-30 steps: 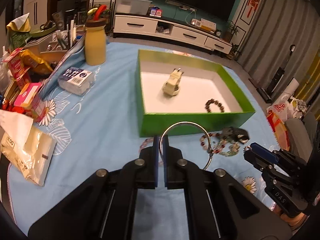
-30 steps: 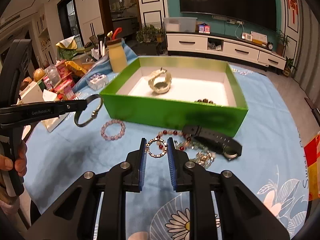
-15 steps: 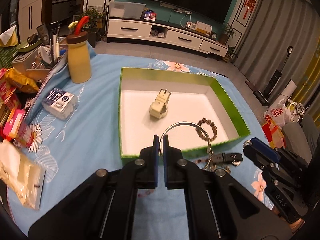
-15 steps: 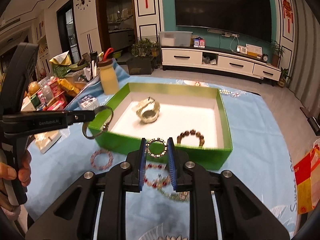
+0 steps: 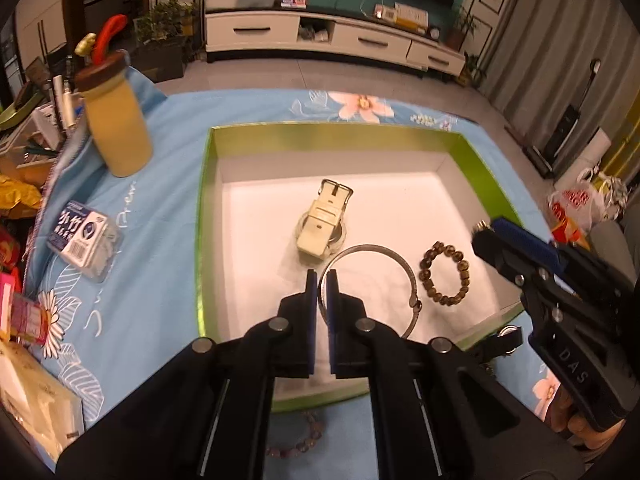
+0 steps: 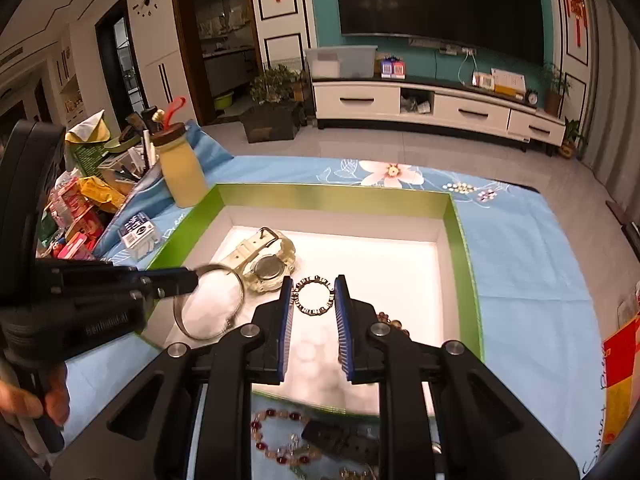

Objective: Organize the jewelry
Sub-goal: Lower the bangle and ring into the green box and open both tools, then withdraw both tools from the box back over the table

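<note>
My left gripper (image 5: 321, 280) is shut on a silver bangle (image 5: 394, 258), held over the near part of the green box (image 5: 206, 184). From the right wrist view, that bangle (image 6: 240, 288) hangs at the left gripper's tip. My right gripper (image 6: 313, 290) is shut on a small dark beaded ring bracelet (image 6: 314, 296), also above the box's white floor. Inside the box (image 6: 460, 232) lie a cream watch (image 5: 324, 220) (image 6: 264, 258) and a brown bead bracelet (image 5: 444, 274). A pink bead bracelet (image 5: 296, 438), a red bead bracelet (image 6: 276, 436) and a black watch (image 6: 344, 442) lie on the blue cloth in front of the box.
A yellow bottle with a brown lid (image 5: 116, 128) and a small tissue pack (image 5: 82, 234) stand left of the box. Snack packets and clutter (image 6: 80, 208) fill the table's left side. A person's hand (image 6: 24, 396) holds the left gripper's handle. A red bag (image 5: 574, 204) sits at right.
Both grippers moved forward from the cloth in front of the box to above its inside, carrying the bangle and the small ring bracelet. Neither grip changed.
</note>
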{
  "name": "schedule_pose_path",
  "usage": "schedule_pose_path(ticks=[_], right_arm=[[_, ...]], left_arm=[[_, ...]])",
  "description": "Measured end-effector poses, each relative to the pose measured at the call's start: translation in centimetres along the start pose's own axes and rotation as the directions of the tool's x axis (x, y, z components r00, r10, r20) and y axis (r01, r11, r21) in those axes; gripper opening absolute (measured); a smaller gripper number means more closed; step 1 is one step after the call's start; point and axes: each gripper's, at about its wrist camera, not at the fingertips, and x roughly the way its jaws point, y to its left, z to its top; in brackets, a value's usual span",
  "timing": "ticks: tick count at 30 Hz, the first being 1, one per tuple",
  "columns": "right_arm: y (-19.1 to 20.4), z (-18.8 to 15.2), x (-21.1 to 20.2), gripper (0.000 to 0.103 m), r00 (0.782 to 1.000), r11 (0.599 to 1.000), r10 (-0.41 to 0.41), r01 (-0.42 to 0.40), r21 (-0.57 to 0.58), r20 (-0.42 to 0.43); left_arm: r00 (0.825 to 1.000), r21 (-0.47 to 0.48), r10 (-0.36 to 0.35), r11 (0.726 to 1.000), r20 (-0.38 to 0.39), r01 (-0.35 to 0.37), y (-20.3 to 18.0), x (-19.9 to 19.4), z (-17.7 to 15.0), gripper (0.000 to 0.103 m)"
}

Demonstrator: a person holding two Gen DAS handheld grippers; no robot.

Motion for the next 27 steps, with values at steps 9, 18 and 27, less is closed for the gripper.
schedule_pose_path(ticks=[9, 18, 27], right_arm=[[-0.9, 1.3, 3.9, 0.022, 0.996, 0.998, 0.019, -0.014, 0.06, -0.083], [-3.9, 1.3, 2.7, 0.035, 0.998, 0.985, 0.039, -0.029, 0.169, -0.055], [-5.5, -0.2, -2.6, 0.036, 1.0, 0.981, 0.023, -0.024, 0.192, 0.006]], left_arm=[[0.999, 0.049, 0.033, 0.998, -0.026, -0.032, -0.8, 2.1, 0.9, 0.012], [1.0, 0.008, -0.002, 1.0, 0.028, 0.002, 0.4, 0.1, 0.8, 0.051], [0.993, -0.056, 0.009, 0.998, 0.12, -0.003, 2.7, -5.2, -1.2, 0.073]])
